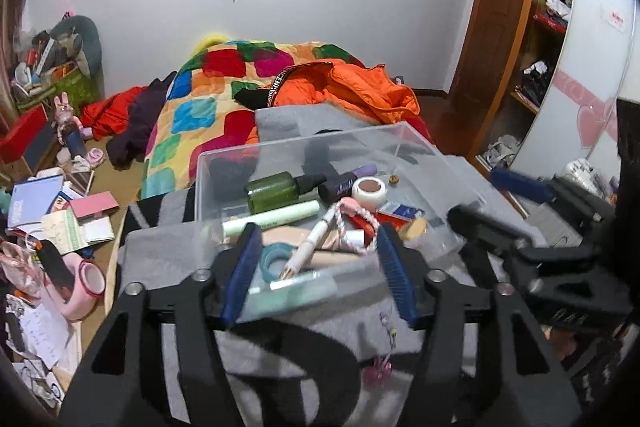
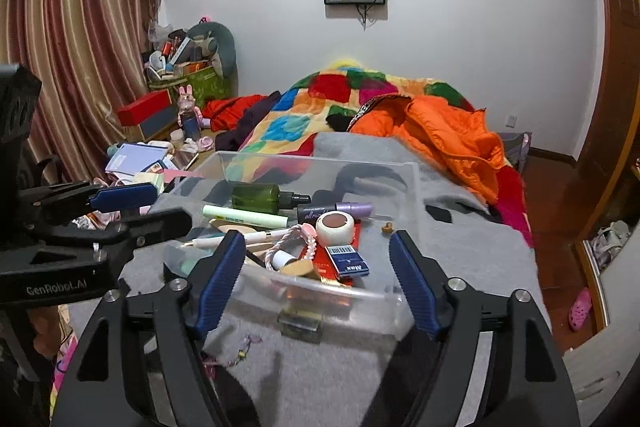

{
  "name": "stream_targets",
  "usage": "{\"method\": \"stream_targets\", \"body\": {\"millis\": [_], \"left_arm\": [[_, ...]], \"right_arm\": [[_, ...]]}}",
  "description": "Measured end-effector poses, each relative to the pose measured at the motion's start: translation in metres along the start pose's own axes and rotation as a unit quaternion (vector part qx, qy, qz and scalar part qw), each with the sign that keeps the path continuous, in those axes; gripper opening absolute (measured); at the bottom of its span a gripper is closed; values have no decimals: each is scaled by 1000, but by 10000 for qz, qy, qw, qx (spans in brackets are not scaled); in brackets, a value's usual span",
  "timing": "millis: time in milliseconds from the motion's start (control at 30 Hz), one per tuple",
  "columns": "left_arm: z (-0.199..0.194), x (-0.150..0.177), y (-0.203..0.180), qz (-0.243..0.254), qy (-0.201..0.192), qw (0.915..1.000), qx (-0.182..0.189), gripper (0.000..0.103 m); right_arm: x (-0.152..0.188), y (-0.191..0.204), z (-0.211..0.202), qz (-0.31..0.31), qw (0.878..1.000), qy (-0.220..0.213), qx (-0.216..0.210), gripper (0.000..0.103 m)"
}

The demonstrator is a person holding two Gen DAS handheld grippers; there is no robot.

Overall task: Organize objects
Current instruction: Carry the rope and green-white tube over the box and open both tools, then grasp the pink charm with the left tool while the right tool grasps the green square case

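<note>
A clear plastic box (image 1: 304,143) (image 2: 320,163) sits on a grey blanket (image 1: 168,251) (image 2: 460,247) spread over the bed. It holds cosmetics: a green bottle (image 1: 272,189) (image 2: 256,197), a pale green tube (image 1: 276,219), a white jar (image 1: 370,189) (image 2: 335,226), a braided cord (image 2: 292,237) and a small blue box (image 2: 352,261). My left gripper (image 1: 316,231) (image 2: 172,205) is open at the box's near rim, its pads clear of it. My right gripper (image 2: 316,237) (image 1: 492,199) is open at the near right side, gripping nothing.
An orange jacket (image 1: 340,87) and a patchwork quilt (image 1: 200,115) lie beyond the box. Books, papers and a pink bowl-like thing (image 1: 86,283) clutter the floor at left. A wardrobe (image 1: 540,47) stands at right, a curtain (image 2: 80,47) at left.
</note>
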State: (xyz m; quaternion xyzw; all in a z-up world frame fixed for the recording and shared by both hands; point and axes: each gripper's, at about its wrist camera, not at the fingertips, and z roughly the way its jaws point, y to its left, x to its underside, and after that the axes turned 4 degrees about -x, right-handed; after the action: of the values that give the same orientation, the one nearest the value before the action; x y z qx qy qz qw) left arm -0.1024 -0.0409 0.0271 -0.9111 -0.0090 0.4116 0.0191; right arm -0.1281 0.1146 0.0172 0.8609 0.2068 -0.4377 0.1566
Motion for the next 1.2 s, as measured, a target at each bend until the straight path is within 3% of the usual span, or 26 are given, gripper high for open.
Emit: {"method": "stream_targets", "body": {"millis": [100,333,633,867,967,1100,1200], "left_arm": [[-8,10,0,8,43,10000,19,65],[-6,43,-1,-45,374,9993,70,67],[18,91,-11,62,1037,9941,301,67],[16,111,-17,233,1054,9933,422,67],[17,113,-21,312,1015,9935,402,67],[20,110,-29,371,972,9930,552,67],[24,109,-38,503,941,9927,563,64]], "right_arm": [[5,0,-11,32,10000,-62,61,81],[26,-4,-13,75,9997,125,198,82],[55,-9,29,421,9958,792,165,82],[66,2,64,636,9913,1149,119,81],[67,3,69,724,9903,1176,178,67],[68,5,70,687,9901,1183,308,34],[70,7,67,616,9915,1097,329,32]]}}
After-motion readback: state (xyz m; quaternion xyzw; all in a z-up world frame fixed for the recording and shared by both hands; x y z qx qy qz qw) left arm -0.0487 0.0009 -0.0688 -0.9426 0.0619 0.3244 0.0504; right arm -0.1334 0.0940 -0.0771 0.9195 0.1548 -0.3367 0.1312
